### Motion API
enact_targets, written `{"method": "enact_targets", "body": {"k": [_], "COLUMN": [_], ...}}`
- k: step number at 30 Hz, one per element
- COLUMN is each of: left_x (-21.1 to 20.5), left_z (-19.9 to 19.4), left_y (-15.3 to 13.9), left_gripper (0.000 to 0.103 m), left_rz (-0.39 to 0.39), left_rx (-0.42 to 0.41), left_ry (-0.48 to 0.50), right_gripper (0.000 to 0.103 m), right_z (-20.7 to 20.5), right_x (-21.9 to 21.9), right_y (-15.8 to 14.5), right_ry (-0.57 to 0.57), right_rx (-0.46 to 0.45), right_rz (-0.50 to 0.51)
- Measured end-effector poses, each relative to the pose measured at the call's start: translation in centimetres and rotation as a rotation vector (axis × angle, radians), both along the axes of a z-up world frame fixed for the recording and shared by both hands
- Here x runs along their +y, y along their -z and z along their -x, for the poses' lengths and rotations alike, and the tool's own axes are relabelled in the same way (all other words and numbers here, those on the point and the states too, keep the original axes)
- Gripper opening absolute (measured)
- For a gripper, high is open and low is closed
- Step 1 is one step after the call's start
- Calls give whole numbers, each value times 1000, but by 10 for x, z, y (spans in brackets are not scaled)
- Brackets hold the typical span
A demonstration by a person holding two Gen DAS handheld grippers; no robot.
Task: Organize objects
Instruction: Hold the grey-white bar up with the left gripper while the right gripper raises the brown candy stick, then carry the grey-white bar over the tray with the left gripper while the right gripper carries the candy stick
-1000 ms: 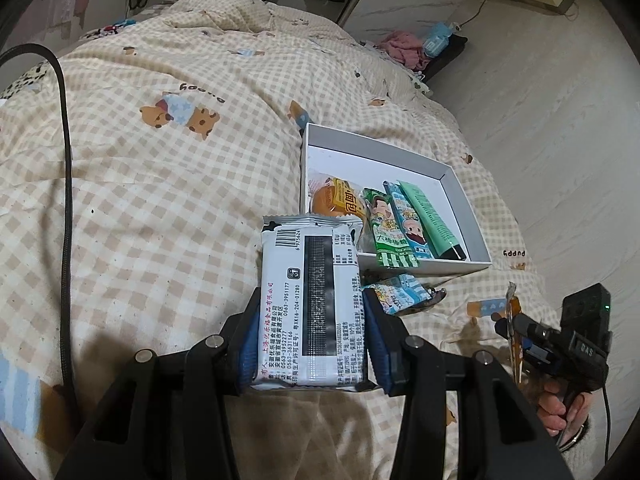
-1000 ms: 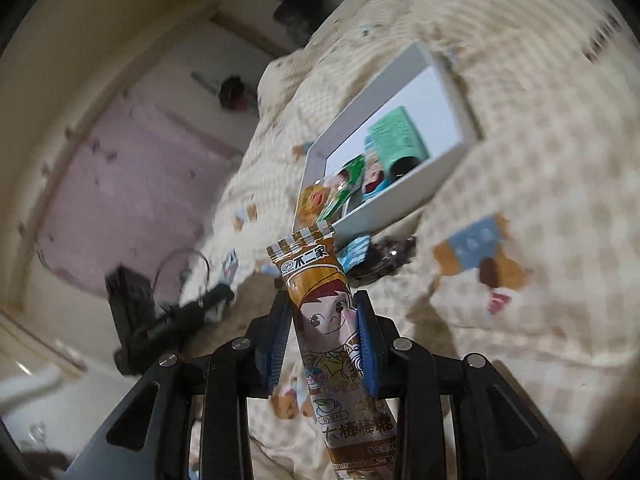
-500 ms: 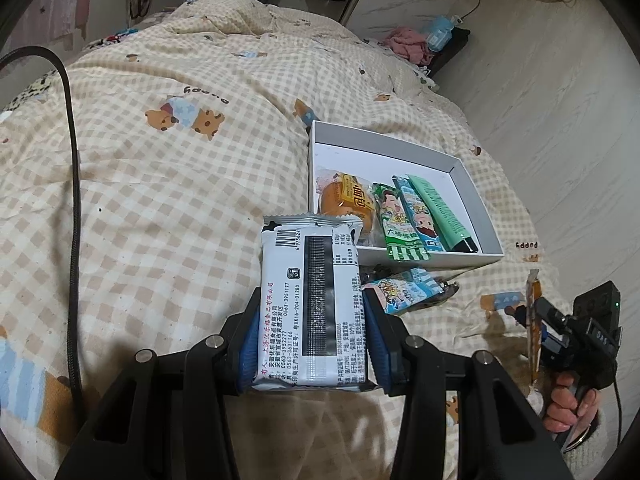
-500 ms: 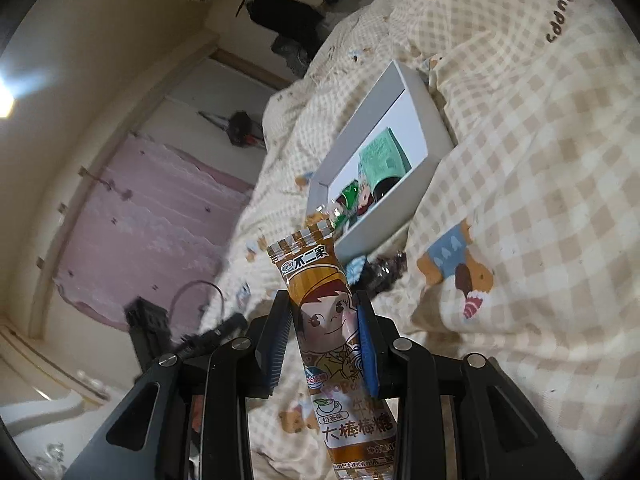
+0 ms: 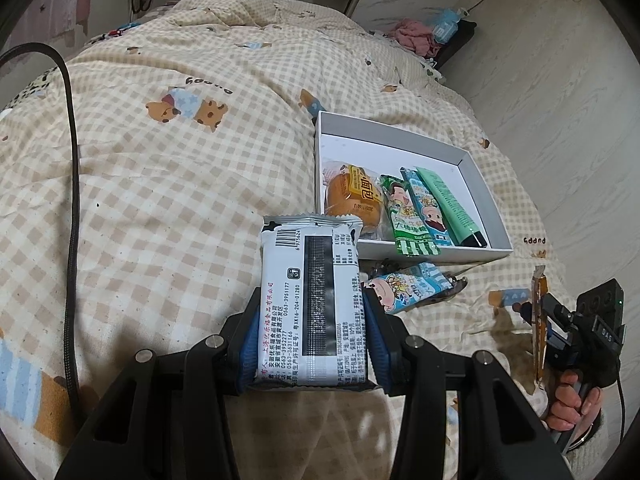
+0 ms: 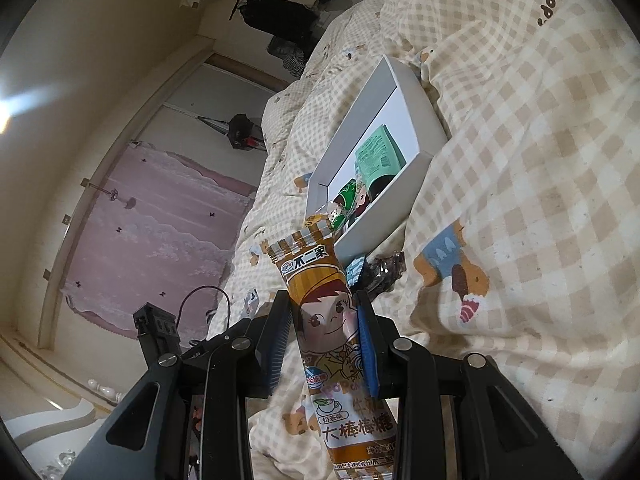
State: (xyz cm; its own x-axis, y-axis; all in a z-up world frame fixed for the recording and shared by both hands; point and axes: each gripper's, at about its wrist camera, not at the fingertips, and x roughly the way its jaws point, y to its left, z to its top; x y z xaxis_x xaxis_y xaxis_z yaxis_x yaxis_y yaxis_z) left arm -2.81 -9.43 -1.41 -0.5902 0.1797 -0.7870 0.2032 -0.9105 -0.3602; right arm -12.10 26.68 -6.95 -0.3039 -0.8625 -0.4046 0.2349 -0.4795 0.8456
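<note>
A: Bedroom. A bed [image 5: 168, 184] under a beige checked quilt with bear prints fills most of the left wrist view; pale floor runs down the right edge, pink curtain at left in the right wrist view.

B: And the container?

A: White box [image 5: 486, 196], right of centre in the left wrist view, open, resting on the quilt. Inside, packed toward its near end: an orange bun packet [image 5: 352, 200], a green candy stick [image 5: 404, 220], a blue candy stick [image 5: 426, 210] and a mint-green tube [image 5: 450, 204]. The far part of the box is bare.

B: Grippers?

A: Left gripper [image 5: 312, 320], lower centre, pinches a white snack packet [image 5: 310, 300] by its sides, barcode side up, held above the quilt just short of the box's near wall. Right gripper [image 6: 324, 340] clamps a brown lollipop wrapper [image 6: 332, 332] upright between its pads; in the left wrist view it sits at the lower right edge, clear of the box.

B: Anything loose?

A: One blue cartoon-print packet [image 5: 408, 286] lies on the quilt just outside the near wall, with something dark [image 6: 382, 270] beside it; what that is cannot be made out.

B: Progress?

A: Judged roughly halfway or more: four items boxed, two in hand and not yet placed, at least one on the quilt. Space remains in the box for them.
</note>
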Motion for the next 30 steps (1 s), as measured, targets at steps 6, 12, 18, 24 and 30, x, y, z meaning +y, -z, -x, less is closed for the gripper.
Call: {"method": "enact_targets", "body": {"k": [6,12,18,24,30], "left_x": [1,0,-2,1,9], "left_z": [0,-11,-14,-5,12], "left_y": [0,-12,-18,-13,-14], "left_gripper": [50,50,50,50,50], "left_rz": [4,-11,-16,-22,0], "left_rx": [0,66,98,64,-10], "left_ry": [3,-8,-13,14,70], "right_gripper": [33,33,33,33,33], "right_z": [-1,-3,-1,-2,0], "right_x": [-2,-1,3,0,-7], "right_y": [1,-3,-3,-2,-12], "right_ry": [-23,-21,-42,-47,-50], "right_rx": [-6,27,41,36,28], "right_rz": [9,41,112,98,14]}}
